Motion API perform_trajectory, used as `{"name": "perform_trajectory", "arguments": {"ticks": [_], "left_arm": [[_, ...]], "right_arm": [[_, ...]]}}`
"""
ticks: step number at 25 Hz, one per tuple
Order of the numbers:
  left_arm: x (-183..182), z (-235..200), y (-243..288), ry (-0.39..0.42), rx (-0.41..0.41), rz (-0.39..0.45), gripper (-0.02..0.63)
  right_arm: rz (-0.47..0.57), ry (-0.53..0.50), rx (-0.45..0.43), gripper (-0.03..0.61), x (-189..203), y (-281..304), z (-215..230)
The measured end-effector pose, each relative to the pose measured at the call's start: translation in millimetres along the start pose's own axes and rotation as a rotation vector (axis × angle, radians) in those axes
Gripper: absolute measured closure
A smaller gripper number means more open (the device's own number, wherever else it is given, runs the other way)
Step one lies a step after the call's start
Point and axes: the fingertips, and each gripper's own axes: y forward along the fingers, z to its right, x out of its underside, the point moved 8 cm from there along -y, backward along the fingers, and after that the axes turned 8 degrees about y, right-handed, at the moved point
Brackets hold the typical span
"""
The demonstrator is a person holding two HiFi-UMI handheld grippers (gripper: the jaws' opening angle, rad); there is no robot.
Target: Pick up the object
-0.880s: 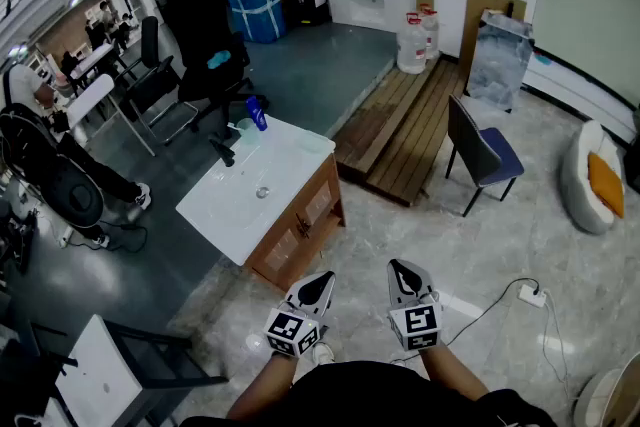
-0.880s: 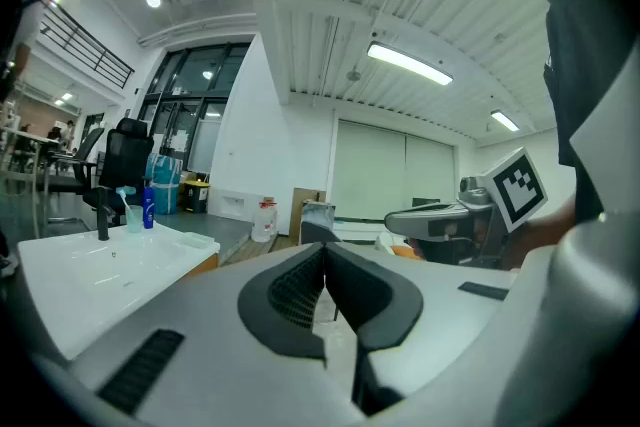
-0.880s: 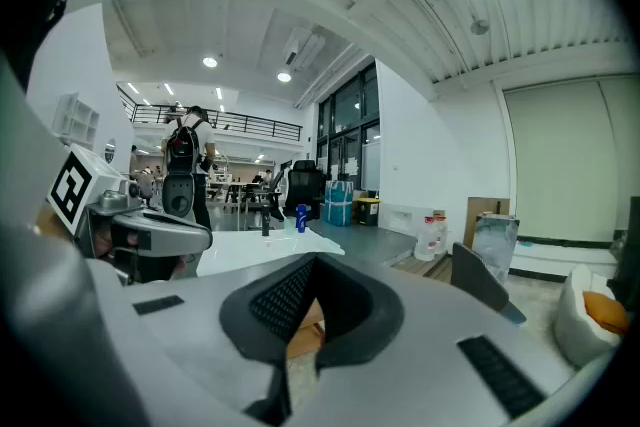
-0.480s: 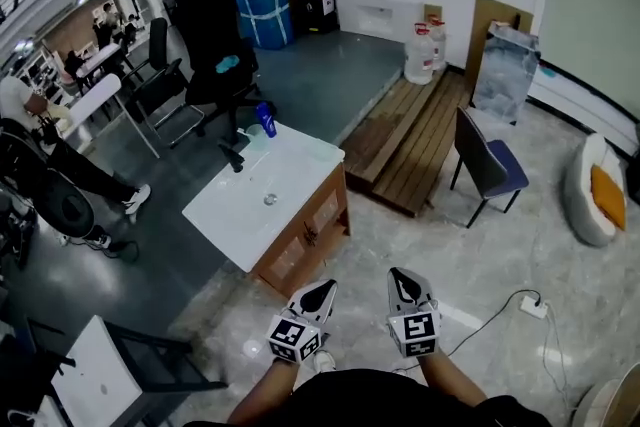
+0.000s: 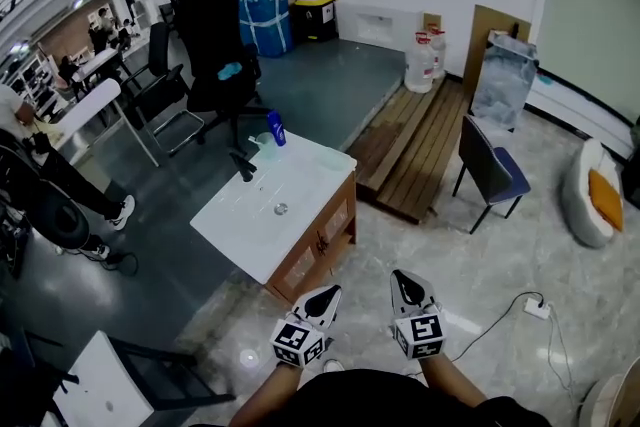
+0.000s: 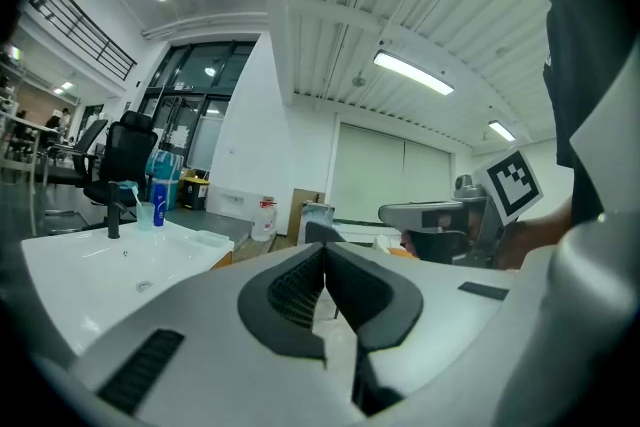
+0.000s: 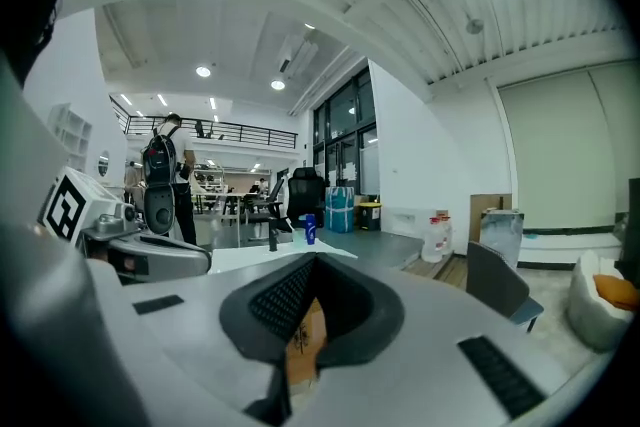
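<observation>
- Head view: a white basin cabinet point(image 5: 250, 225) is recorded, with the blue bottle point(image 5: 277, 129) set upright at its far corner, beside a black tap point(image 5: 243, 165). The left gripper point(image 5: 327, 296) and right gripper point(image 5: 407, 281) are held side by side off the cabinet's near corner, well apart from the bottle.
- Left gripper view: the jaws are seen pressed together, with nothing between them. The bottle is seen at the cabinet's far end.
- Right gripper view: the jaws are closed tip to tip, with nothing gripped. The bottle is seen beyond them on the cabinet.

A white washbasin top point(image 5: 240, 233) sits on a wooden cabinet point(image 5: 318, 243). At its far corner stand a blue bottle point(image 5: 277, 129) and a clear cup point(image 5: 263, 141). A black tap point(image 5: 243, 165) is just beside them, at the far edge.
</observation>
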Motion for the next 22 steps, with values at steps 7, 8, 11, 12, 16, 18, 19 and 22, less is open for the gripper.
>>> {"name": "perform_trajectory", "arguments": {"ticks": [7,8,11,12,16,18,19,22], "left_arm": [[4,-35,-3,0.019,0.028,0.004,0.592],[4,-38,-2,0.017,0.03,0.004,0.592],[2,-43,9,0.009,0.042,0.004,0.592],[1,-45,14,0.01,0.046,0.001,0.592],[2,-59,40,0.012,0.035,-0.013,0.592],[0,-65,57,0.024,0.016,-0.022,0.592],[-2,-68,66,0.035,0.006,-0.027,0.592],[-11,-76,93,0.066,-0.021,-0.037,0.592]], "right_arm": [[0.038,0.059,0.007,0.56,8,14,-20],[0.037,0.067,0.01,0.56,8,17,-19],[0.028,0.084,0.008,0.56,8,29,-9],[0.027,0.089,0.001,0.56,6,35,-5],[0.034,0.081,-0.04,0.56,1,60,13],[0.037,0.07,-0.049,0.56,-3,73,27],[0.037,0.064,-0.053,0.56,-7,80,34],[0.042,0.056,-0.066,0.56,-19,98,59]]}}
